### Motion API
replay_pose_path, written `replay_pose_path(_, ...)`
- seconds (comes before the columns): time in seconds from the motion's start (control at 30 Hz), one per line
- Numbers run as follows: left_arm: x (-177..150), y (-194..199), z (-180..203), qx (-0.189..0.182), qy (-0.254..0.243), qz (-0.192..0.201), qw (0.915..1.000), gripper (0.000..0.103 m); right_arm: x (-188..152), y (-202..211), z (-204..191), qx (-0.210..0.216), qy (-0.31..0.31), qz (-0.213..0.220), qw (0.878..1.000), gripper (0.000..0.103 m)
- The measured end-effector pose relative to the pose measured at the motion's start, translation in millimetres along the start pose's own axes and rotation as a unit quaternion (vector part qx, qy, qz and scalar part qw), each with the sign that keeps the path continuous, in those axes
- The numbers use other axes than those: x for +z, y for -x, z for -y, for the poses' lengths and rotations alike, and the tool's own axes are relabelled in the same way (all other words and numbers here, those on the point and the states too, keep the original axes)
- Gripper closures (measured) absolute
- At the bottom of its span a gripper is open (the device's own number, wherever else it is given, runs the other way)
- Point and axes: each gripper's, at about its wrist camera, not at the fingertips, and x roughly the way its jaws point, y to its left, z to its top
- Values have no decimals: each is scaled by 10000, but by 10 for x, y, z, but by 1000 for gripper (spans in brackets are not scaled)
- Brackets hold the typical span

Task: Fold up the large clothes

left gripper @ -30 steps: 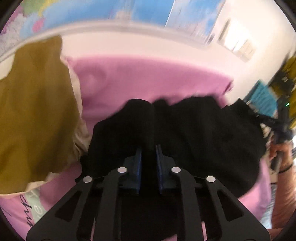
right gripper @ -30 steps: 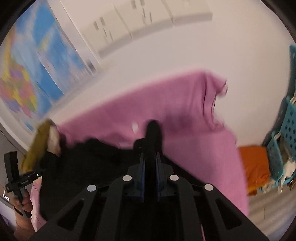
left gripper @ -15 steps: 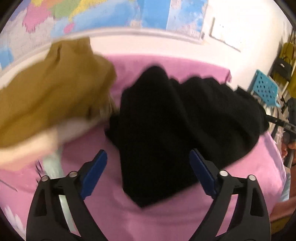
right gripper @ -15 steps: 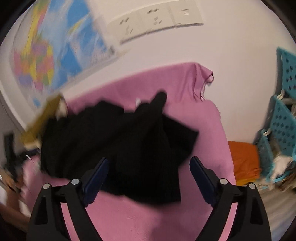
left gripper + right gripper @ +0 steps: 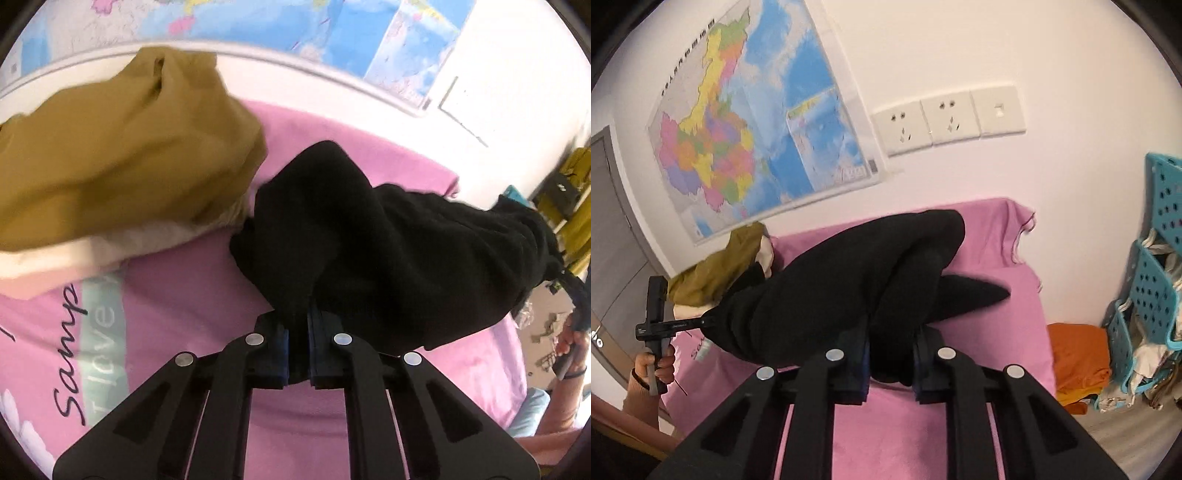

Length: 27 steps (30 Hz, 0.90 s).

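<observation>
Gripping the black garment (image 5: pixel 388 240), left gripper (image 5: pixel 297 343) is clamped tight on its edge. Right gripper (image 5: pixel 890 365) jaws are closing on another bunch of it above the pink sheet (image 5: pixel 997 229).

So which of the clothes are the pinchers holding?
The black garment, pinched by both the left gripper and the right gripper. The mustard-brown garment lies loose, and the orange one is off the bed.

1 black garment (image 5: pixel 849 280), 1 mustard garment (image 5: pixel 122 155), 1 pink sheet (image 5: pixel 923 424), 1 map (image 5: pixel 757 140), 2 grippers (image 5: pixel 297 341) (image 5: pixel 889 360).
</observation>
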Motion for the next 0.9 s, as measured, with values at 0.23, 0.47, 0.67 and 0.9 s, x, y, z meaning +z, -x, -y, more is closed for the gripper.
replay_pose_path(0.23,-142,-600,111,829,-462,-756,9926,90,-567,-677,535,-869,-380,-1219,9880,76)
replay_pose_path(0.47,-129,-142,204,792,-531,49,9954,66,-434,-144,318,-1000,-38,-382,9942,37)
replay_pose_path(0.67,-6,-232,804,138,-1304,214,9911,44,-320,-504,65,-1045,731,-676,9895,50)
replay_pose_path(0.9,170,-852,926,266,-1276,-371,9908,90,-50,-504,382,-1597,403,-243,9860,103)
